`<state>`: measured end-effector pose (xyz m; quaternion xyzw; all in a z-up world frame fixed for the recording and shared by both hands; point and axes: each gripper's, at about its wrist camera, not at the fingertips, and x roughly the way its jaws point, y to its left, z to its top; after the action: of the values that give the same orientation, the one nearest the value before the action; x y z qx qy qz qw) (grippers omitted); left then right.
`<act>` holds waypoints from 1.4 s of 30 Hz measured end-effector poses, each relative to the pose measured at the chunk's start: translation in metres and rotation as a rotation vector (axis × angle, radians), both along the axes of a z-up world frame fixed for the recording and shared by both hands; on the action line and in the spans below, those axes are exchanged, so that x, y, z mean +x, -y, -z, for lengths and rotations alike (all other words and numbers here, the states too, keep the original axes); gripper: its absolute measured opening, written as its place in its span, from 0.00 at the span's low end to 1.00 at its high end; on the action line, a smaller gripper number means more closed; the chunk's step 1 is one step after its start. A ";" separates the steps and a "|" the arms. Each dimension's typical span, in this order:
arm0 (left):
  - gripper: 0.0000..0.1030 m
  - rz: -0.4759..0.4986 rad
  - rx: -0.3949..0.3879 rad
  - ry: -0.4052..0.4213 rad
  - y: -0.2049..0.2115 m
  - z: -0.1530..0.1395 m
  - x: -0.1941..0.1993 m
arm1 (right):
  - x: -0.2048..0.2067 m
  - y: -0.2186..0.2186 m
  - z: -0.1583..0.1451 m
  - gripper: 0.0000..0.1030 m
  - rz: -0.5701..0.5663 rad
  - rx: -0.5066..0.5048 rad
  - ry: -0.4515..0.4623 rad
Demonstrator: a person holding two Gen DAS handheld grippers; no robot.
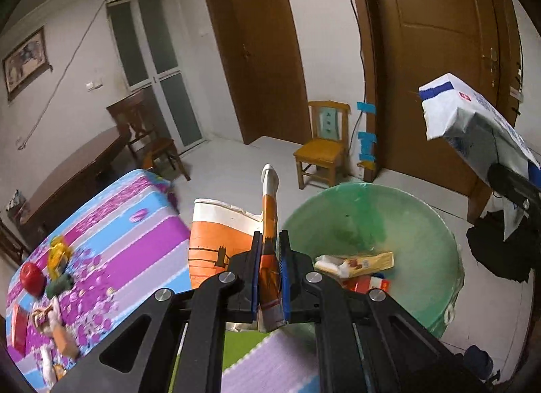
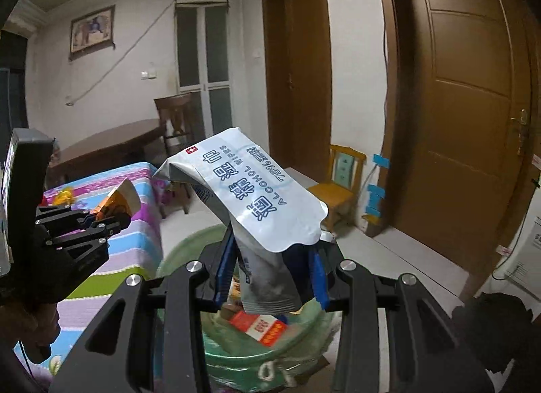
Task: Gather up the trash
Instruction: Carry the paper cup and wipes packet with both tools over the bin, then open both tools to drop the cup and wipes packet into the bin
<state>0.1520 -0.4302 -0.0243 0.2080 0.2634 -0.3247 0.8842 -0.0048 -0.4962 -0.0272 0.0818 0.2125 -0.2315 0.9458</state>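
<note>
My left gripper [image 1: 270, 251] is shut on an orange and white paper cup [image 1: 216, 241], squashed flat, held over the table's edge beside the bin. The green-lined trash bin [image 1: 422, 224] stands on the floor to the right and holds a yellow wrapper [image 1: 365, 263] and a red packet [image 1: 365, 283]. My right gripper [image 2: 270, 258] is shut on a white and blue alcohol wipes pack [image 2: 243, 183], held above the bin [image 2: 189, 244]. That pack shows at the right of the left wrist view [image 1: 473, 119]. The left gripper with the cup shows in the right wrist view [image 2: 111, 214].
The table wears a striped purple, blue and white cloth [image 1: 128, 224] with a red apple [image 1: 30, 278], a yellow toy [image 1: 59, 254] and more litter [image 1: 54, 325]. A small yellow chair [image 1: 321, 146] and brown doors [image 1: 446, 55] stand behind. A black bag [image 1: 500, 251] lies right of the bin.
</note>
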 end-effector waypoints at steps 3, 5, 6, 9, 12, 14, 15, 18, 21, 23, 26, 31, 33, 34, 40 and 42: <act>0.11 0.024 0.011 -0.003 0.016 0.003 0.000 | 0.002 0.003 0.003 0.36 0.017 0.005 -0.013; 0.11 0.045 0.009 -0.026 0.023 0.007 0.001 | 0.004 0.007 0.006 0.36 0.025 0.012 -0.021; 0.11 0.054 0.009 -0.037 0.026 0.010 0.002 | 0.004 0.008 0.008 0.36 0.030 0.015 -0.026; 0.11 0.076 0.007 -0.073 0.029 0.018 0.006 | 0.004 0.012 0.012 0.36 0.039 0.022 -0.036; 0.11 0.087 0.006 -0.099 0.028 0.024 0.011 | 0.004 0.017 0.016 0.36 0.045 0.028 -0.046; 0.11 0.098 -0.003 -0.120 0.027 0.026 0.015 | 0.003 0.016 0.017 0.36 0.048 0.034 -0.048; 0.11 0.104 -0.010 -0.134 0.027 0.027 0.017 | 0.004 0.017 0.018 0.36 0.049 0.036 -0.049; 0.11 0.119 -0.025 -0.156 0.027 0.026 0.020 | 0.007 0.017 0.018 0.36 0.046 0.037 -0.052; 0.11 0.135 -0.029 -0.151 0.032 0.026 0.024 | 0.016 0.024 0.017 0.36 0.039 0.042 -0.063; 0.11 0.141 -0.032 -0.166 0.035 0.026 0.030 | 0.024 0.028 0.019 0.36 0.040 0.060 -0.077; 0.11 0.145 -0.040 -0.195 0.038 0.027 0.040 | 0.034 0.034 0.021 0.36 0.046 0.081 -0.100; 0.23 0.137 -0.037 -0.218 0.044 0.029 0.053 | 0.053 0.029 0.022 0.39 0.044 0.049 -0.178; 0.49 0.129 -0.030 -0.214 0.045 0.031 0.056 | 0.060 0.028 0.023 0.41 0.040 0.030 -0.212; 0.53 0.128 -0.033 -0.206 0.045 0.031 0.057 | 0.063 0.025 0.023 0.47 0.038 0.013 -0.225; 0.53 0.135 -0.044 -0.234 0.039 0.035 0.065 | 0.062 0.023 0.029 0.53 0.057 0.029 -0.242; 0.53 0.139 -0.045 -0.232 0.037 0.034 0.064 | 0.061 0.024 0.031 0.53 0.058 0.035 -0.248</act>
<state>0.2163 -0.4672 -0.0588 0.1669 0.3417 -0.4127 0.8277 0.0565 -0.5199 -0.0584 0.0750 0.3295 -0.2632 0.9036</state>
